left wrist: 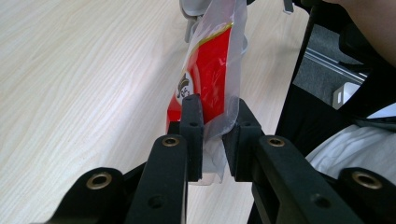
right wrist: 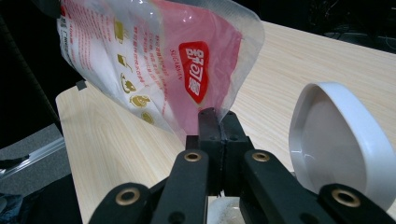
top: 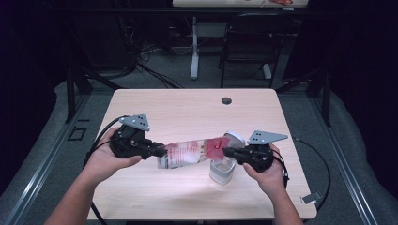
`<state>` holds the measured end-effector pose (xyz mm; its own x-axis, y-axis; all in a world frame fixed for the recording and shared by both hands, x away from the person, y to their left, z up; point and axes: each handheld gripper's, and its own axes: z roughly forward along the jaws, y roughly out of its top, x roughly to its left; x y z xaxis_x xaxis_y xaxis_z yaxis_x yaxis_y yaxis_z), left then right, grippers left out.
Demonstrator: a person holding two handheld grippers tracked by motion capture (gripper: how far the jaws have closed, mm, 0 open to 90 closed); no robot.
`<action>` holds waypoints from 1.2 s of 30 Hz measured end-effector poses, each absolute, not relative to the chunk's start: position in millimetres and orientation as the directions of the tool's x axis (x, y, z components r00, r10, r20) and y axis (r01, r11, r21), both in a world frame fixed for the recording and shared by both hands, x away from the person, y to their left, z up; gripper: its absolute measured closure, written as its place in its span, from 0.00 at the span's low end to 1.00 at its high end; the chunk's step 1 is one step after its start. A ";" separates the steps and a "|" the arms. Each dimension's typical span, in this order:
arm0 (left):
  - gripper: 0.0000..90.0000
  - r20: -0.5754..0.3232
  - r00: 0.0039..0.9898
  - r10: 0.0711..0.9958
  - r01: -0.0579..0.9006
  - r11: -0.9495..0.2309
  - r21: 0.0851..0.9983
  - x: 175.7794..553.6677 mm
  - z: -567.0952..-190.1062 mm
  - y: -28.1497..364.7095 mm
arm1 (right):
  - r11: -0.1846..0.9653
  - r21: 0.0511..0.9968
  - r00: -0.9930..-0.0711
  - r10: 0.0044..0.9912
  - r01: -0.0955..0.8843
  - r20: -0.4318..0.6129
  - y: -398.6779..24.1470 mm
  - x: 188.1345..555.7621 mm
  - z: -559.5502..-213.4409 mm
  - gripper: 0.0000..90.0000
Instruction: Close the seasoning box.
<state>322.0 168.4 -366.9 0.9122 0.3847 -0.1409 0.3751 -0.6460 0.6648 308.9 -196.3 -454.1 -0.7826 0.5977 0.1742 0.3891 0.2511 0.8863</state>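
My left gripper (top: 157,151) has its fingers (left wrist: 192,122) clamped on one end of a clear plastic pouch with red and pink printing (top: 187,153), which hangs stretched between both sets of fingers above the pale wooden surface (top: 187,112). My right gripper (top: 227,151) has its fingers (right wrist: 208,128) pressed fully together on the pouch's other edge. I judge this two-ended hold keeps the pouch taut and tipped for pouring or opening. Inside it lies white granular stuff. Just below the right fingers stands a small clear glass jar (top: 221,171); whether it holds anything I cannot tell. Its white round lid (right wrist: 338,142) sits just beside those fingers.
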 end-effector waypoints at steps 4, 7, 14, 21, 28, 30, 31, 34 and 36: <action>0.88 -0.138 0.914 0.382 0.371 -0.649 0.664 323.3 -365.3 167.3 | 0.253 0.885 -0.782 0.598 0.391 0.175 -197.3 308.3 -454.3 1.00; 0.88 -0.138 0.915 0.379 0.370 -0.651 0.663 324.3 -364.2 166.4 | 0.253 0.884 -0.782 0.597 0.392 0.176 -198.2 307.8 -454.4 1.00; 0.88 -0.125 0.917 0.378 0.362 -0.658 0.661 325.4 -360.2 163.0 | 0.246 0.885 -0.779 0.601 0.395 0.181 -199.5 307.1 -455.4 1.00; 0.88 -0.120 0.920 0.373 0.354 -0.659 0.664 327.0 -356.6 159.5 | 0.248 0.883 -0.776 0.604 0.398 0.180 -202.5 306.0 -455.1 1.00; 0.88 -0.113 0.923 0.369 0.347 -0.665 0.661 327.8 -353.5 156.7 | 0.249 0.881 -0.775 0.605 0.402 0.183 -204.3 306.0 -455.8 1.00; 0.88 -0.111 0.923 0.368 0.345 -0.667 0.661 327.6 -352.7 155.8 | 0.250 0.881 -0.776 0.603 0.402 0.184 -204.7 306.0 -455.9 1.00; 0.88 -0.110 0.924 0.366 0.343 -0.668 0.660 327.6 -352.4 155.5 | 0.251 0.880 -0.778 0.601 0.402 0.184 -205.1 306.1 -456.0 1.00; 0.88 -0.106 0.926 0.364 0.339 -0.672 0.658 327.8 -350.8 154.1 | 0.254 0.880 -0.778 0.602 0.401 0.181 -205.8 306.1 -456.4 1.00; 0.88 -0.106 0.926 0.363 0.339 -0.673 0.658 328.0 -349.9 153.0 | 0.254 0.880 -0.778 0.601 0.402 0.182 -206.3 306.2 -456.6 1.00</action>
<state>328.0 153.0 -349.9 0.9258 0.3629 -0.1061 0.3390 -0.6726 0.6578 306.2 -206.3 -456.6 -0.7781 0.6013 0.1818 0.4019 0.2541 0.8797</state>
